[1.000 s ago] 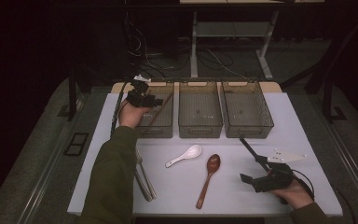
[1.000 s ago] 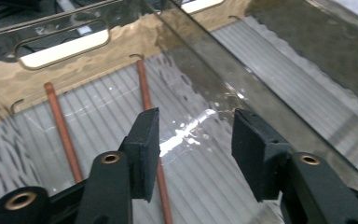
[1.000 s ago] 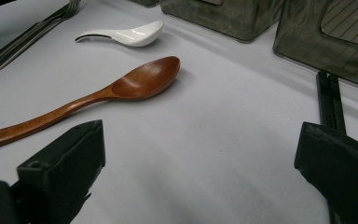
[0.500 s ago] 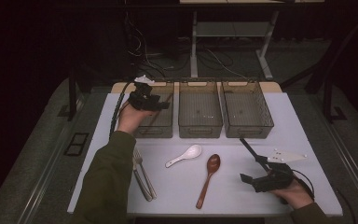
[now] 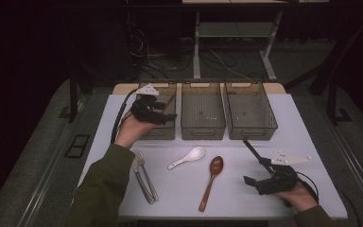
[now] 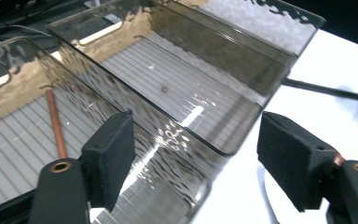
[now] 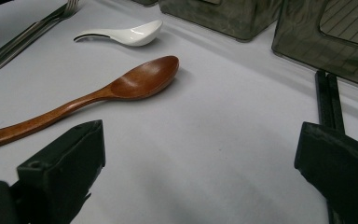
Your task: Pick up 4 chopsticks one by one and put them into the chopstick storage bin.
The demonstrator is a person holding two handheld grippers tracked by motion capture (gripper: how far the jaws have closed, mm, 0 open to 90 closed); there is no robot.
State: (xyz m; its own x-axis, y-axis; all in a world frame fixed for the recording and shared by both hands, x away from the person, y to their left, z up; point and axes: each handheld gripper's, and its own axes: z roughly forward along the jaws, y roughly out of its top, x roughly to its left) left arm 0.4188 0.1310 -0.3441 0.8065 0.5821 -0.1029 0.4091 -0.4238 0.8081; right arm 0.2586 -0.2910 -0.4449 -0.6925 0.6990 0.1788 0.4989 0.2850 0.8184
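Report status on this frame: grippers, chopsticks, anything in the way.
Left gripper over left bin, jaws just opening, empty. Brown chopsticks lying in that bin. Right gripper open, resting on table. Nothing in the way.

Dim, underexposed; dark surroundings, glare-rippled plastic.

A dim lab: bare white table, cables trailing across the floor.

An olive-green sleeve is covering the left forearm. Each black tool, left and right, is carrying a grey three-cornered plate (pale, drilled) and trailing a black cable.
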